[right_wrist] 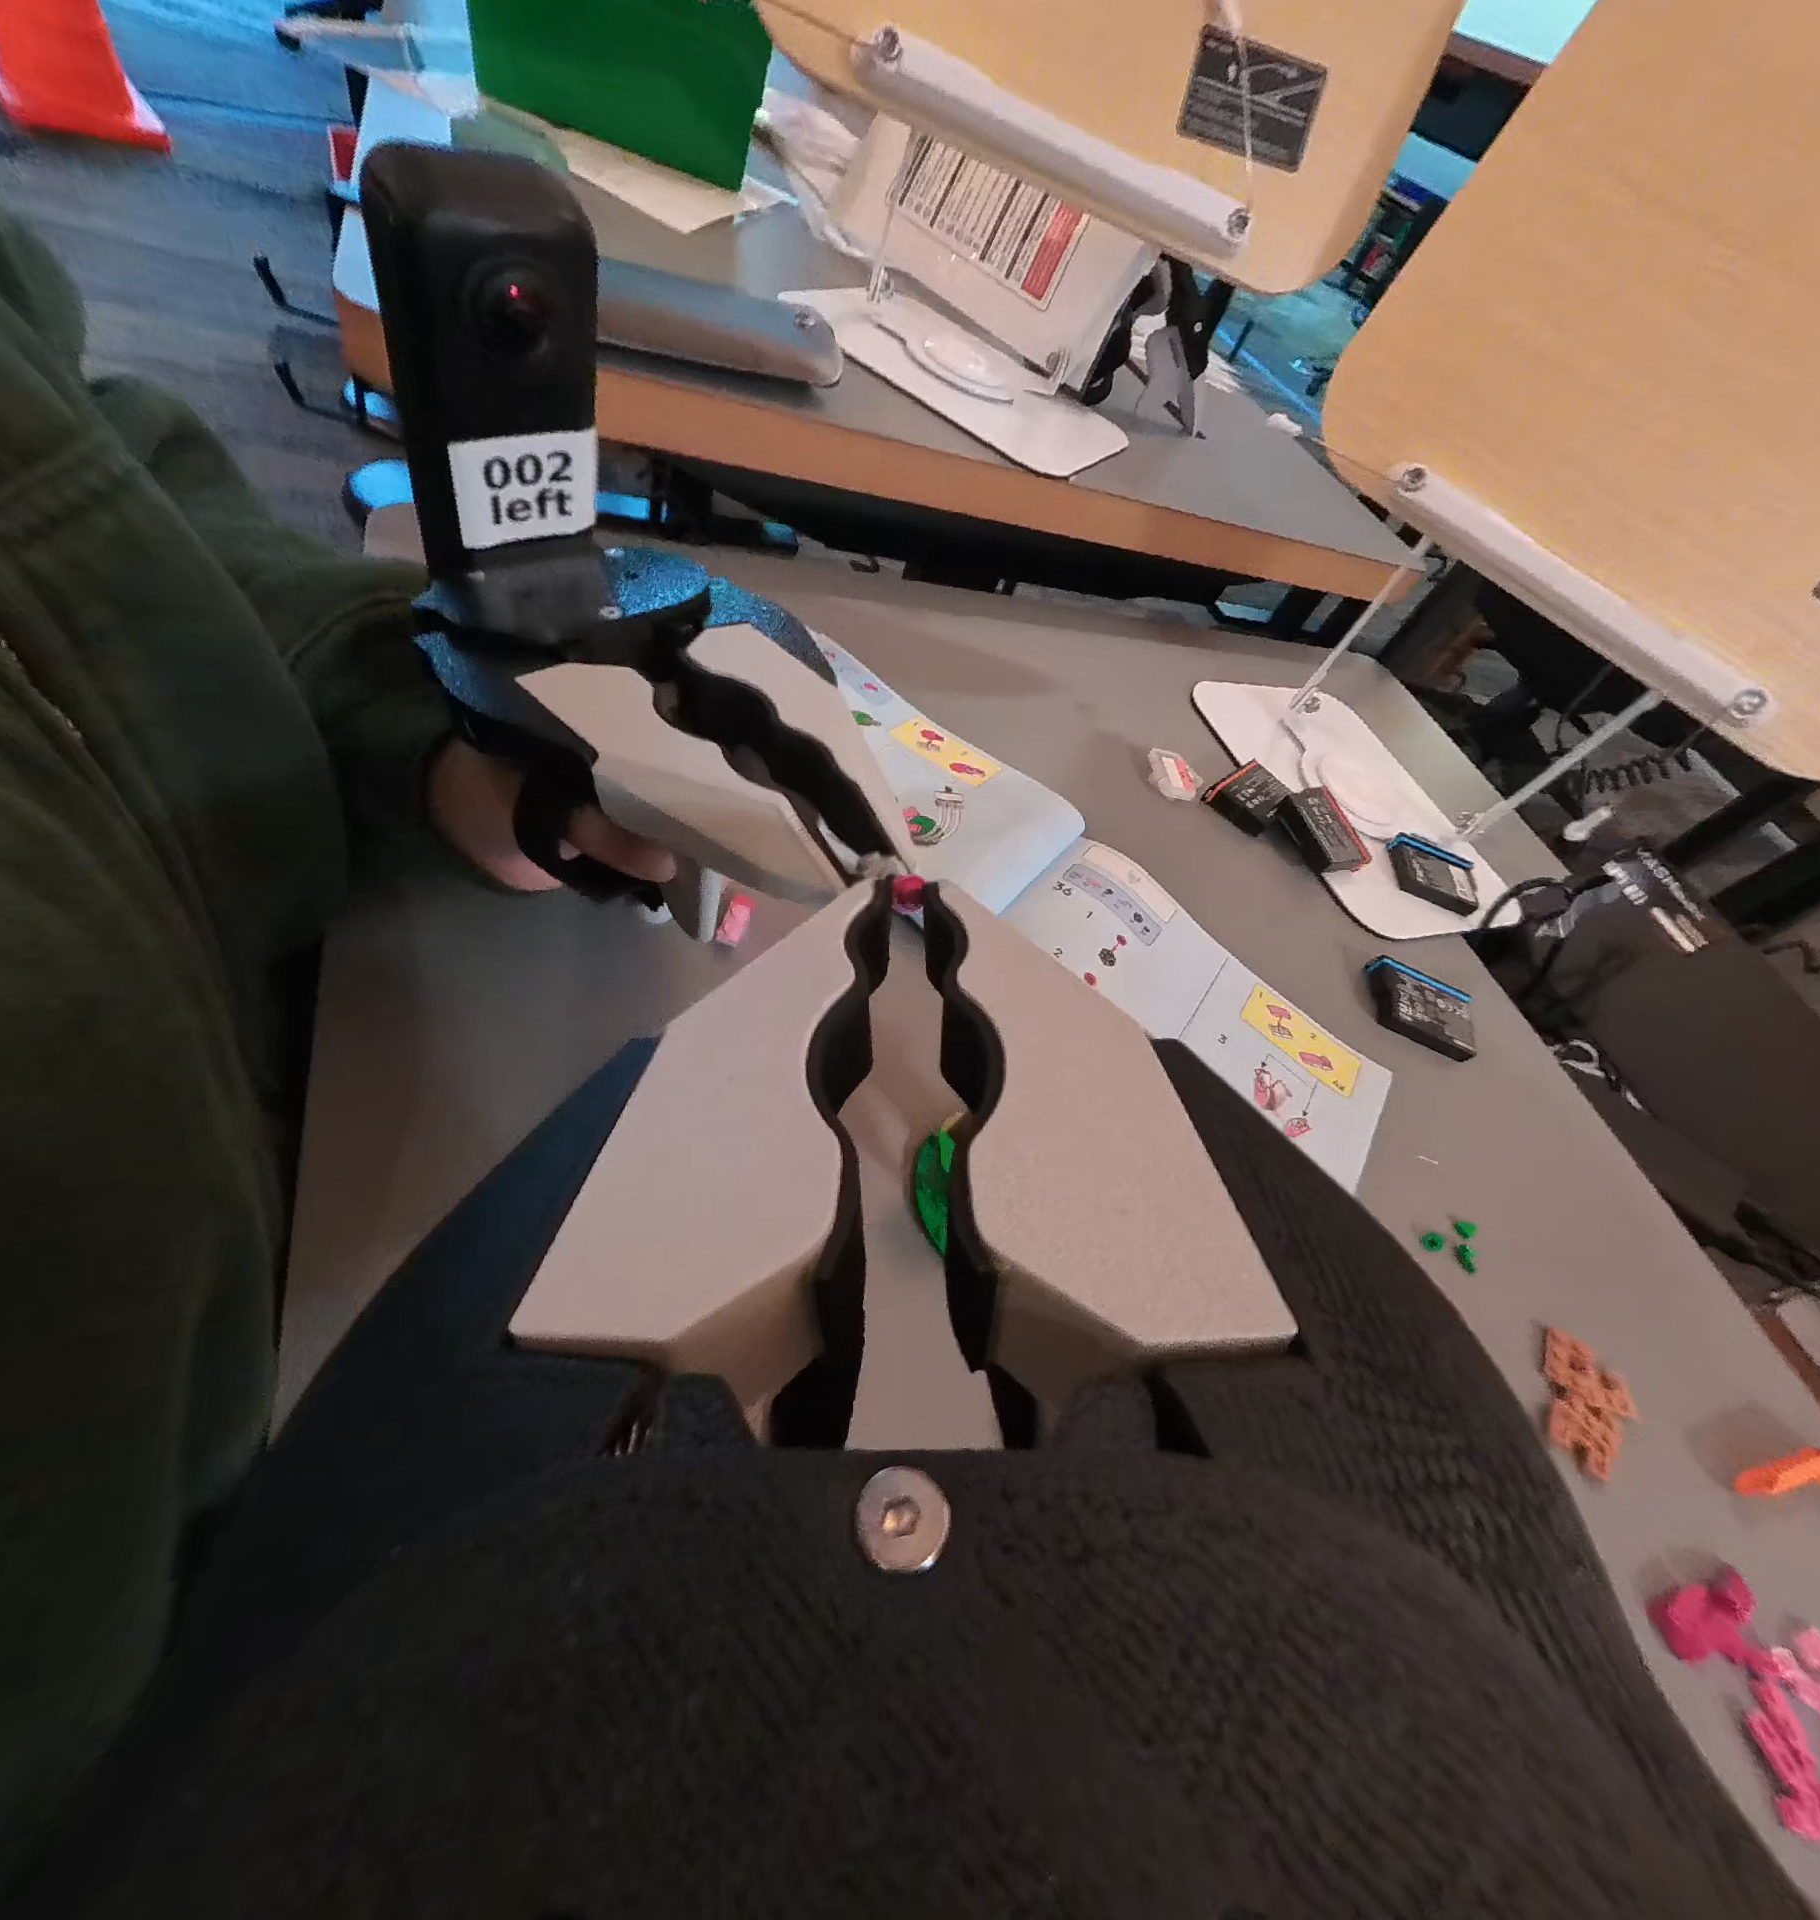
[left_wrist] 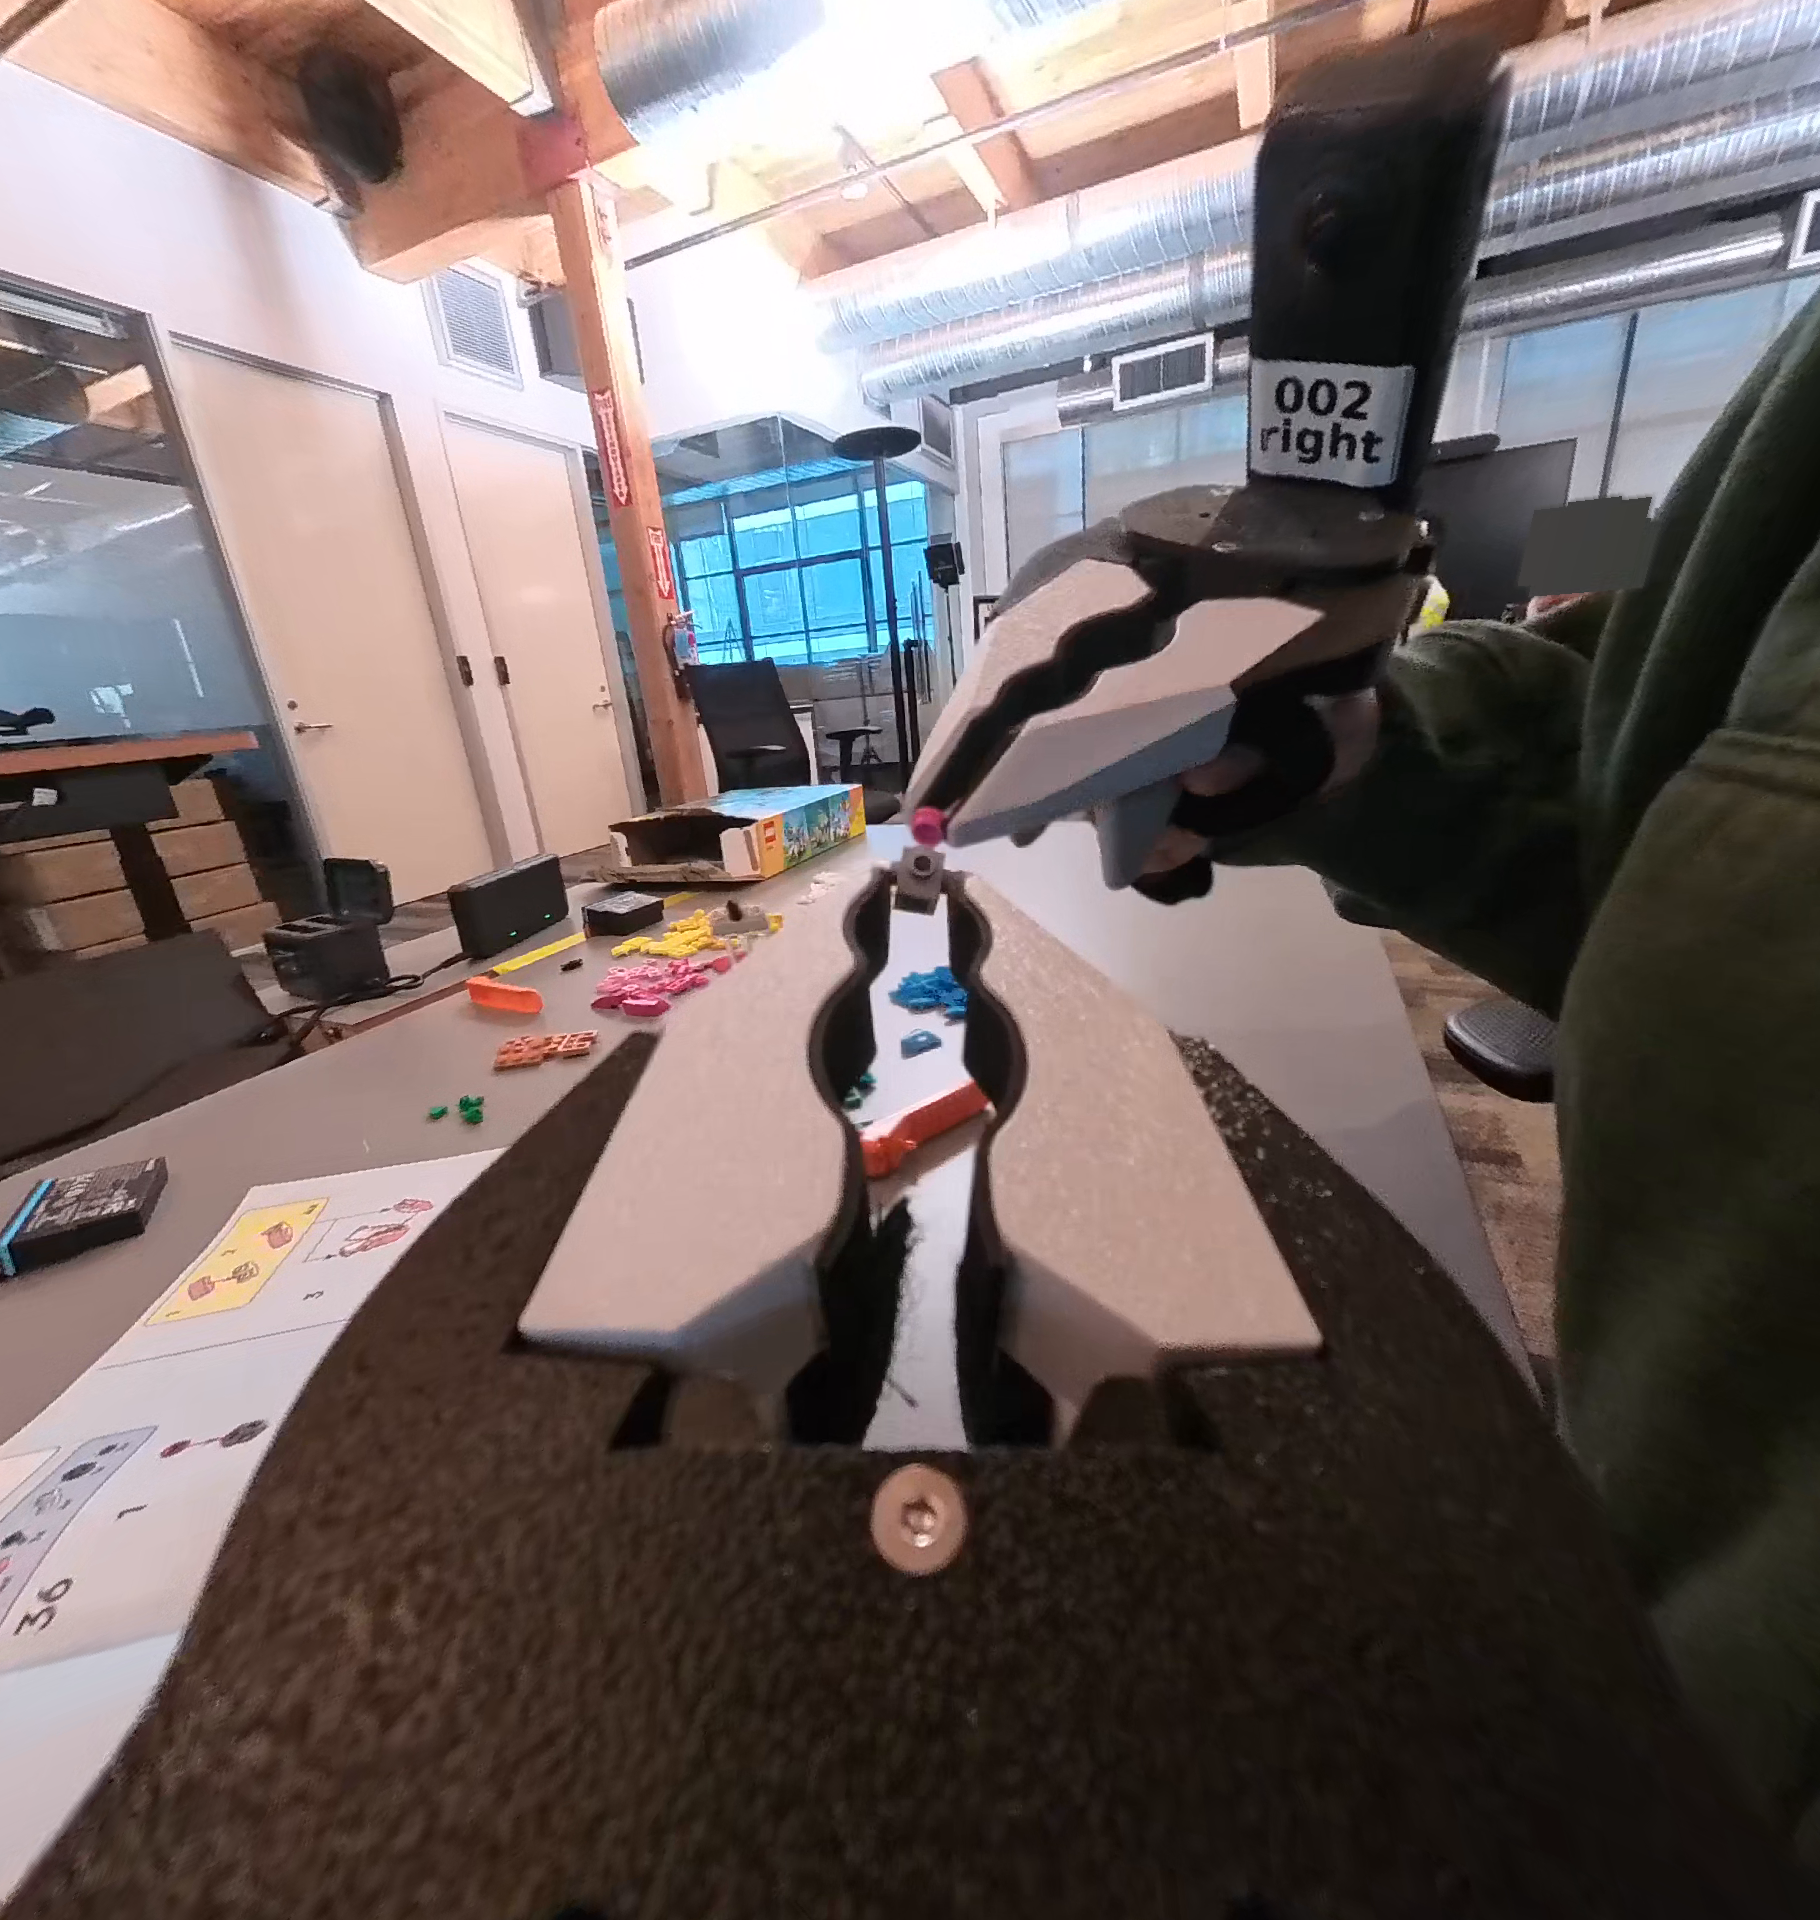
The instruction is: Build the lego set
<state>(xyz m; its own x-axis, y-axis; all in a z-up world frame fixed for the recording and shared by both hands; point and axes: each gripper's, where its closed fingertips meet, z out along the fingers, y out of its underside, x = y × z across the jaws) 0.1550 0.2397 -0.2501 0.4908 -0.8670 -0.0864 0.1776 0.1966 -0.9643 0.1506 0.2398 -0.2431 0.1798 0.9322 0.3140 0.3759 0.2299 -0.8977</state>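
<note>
My left gripper (left_wrist: 918, 883) is shut on a small grey brick (left_wrist: 918, 878) with a stud on its face, held up above the table. My right gripper (left_wrist: 932, 821) comes in from the upper right, shut on a small magenta round piece (left_wrist: 928, 823) just above the grey brick, a hair apart from it. In the right wrist view my right gripper (right_wrist: 906, 896) holds the magenta piece (right_wrist: 907, 889) at its tips, right against the left gripper's (right_wrist: 870, 868) tips. The instruction booklet (right_wrist: 1176, 966) lies open on the grey table (right_wrist: 1093, 665).
Piles of loose bricks lie on the table: yellow (left_wrist: 688, 935), pink (left_wrist: 646, 982), blue (left_wrist: 927, 987), brown (left_wrist: 544, 1047), green (left_wrist: 459, 1110). An orange brick separator (left_wrist: 921, 1122) lies under my left gripper. The set's box (left_wrist: 750, 831), chargers (left_wrist: 506, 914) and a black battery (left_wrist: 75, 1216) stand around. Less than 4 cm separates the two grippers' tips.
</note>
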